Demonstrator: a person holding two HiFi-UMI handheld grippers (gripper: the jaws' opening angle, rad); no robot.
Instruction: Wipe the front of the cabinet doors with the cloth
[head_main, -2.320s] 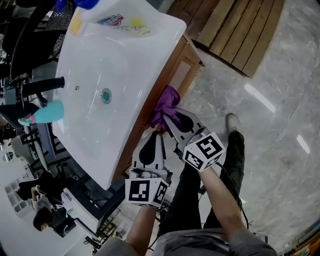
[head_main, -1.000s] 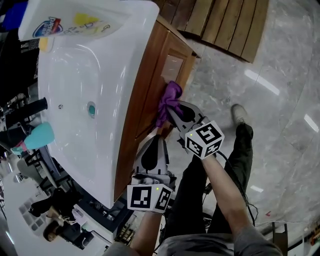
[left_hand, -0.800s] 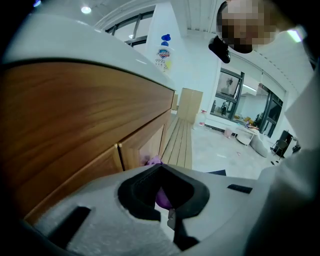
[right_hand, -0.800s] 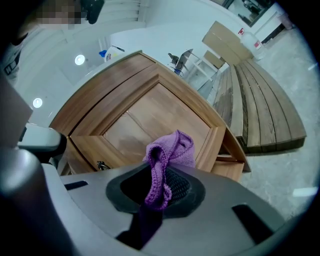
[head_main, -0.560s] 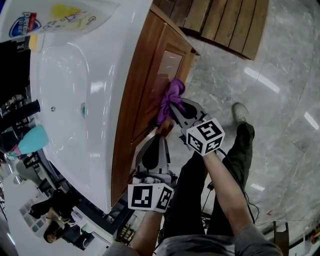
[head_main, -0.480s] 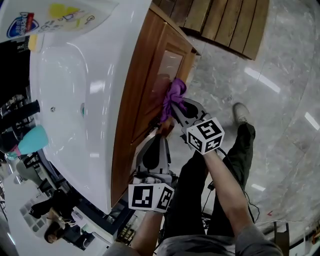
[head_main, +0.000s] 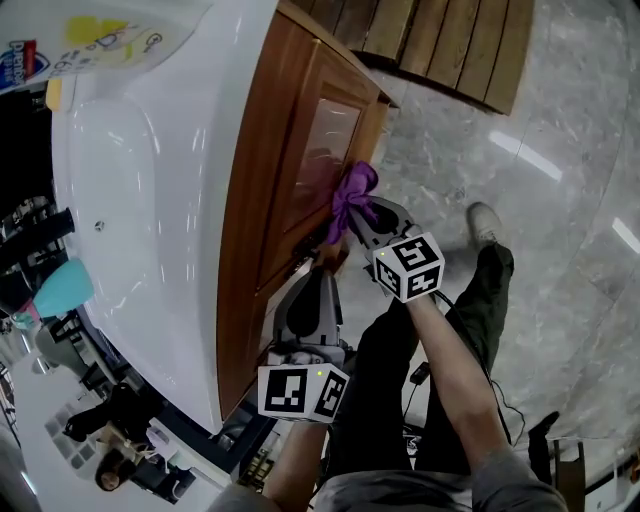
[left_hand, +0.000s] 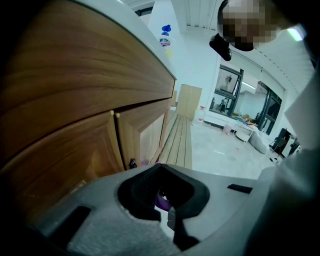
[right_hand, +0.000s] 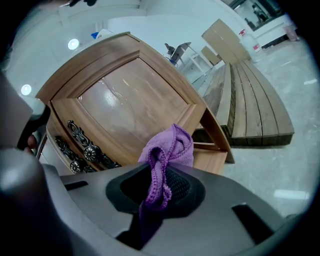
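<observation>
The wooden cabinet door (head_main: 322, 135) under the white sink (head_main: 130, 200) has a glossy raised panel (right_hand: 131, 102). My right gripper (head_main: 350, 222) is shut on a purple cloth (head_main: 355, 190), whose bunched end (right_hand: 171, 146) sticks out past the jaws (right_hand: 160, 176) and presses against the door's lower part. Dark ornate handles (right_hand: 80, 147) show to the cloth's left. My left gripper (head_main: 314, 270) hovers just below the door seam (left_hand: 116, 135), shut with nothing in it (left_hand: 160, 167).
A slatted wooden platform (head_main: 450, 40) lies on the marble floor (head_main: 560, 150) beyond the cabinet. The person's leg and shoe (head_main: 487, 222) stand right of the grippers. A teal bottle (head_main: 50, 290) and a cleaner bottle (head_main: 100, 40) sit on the sink's edge.
The right gripper has slid the cloth a little further along the door towards its far edge. More of the door front is in view. The left gripper has stayed close below.
</observation>
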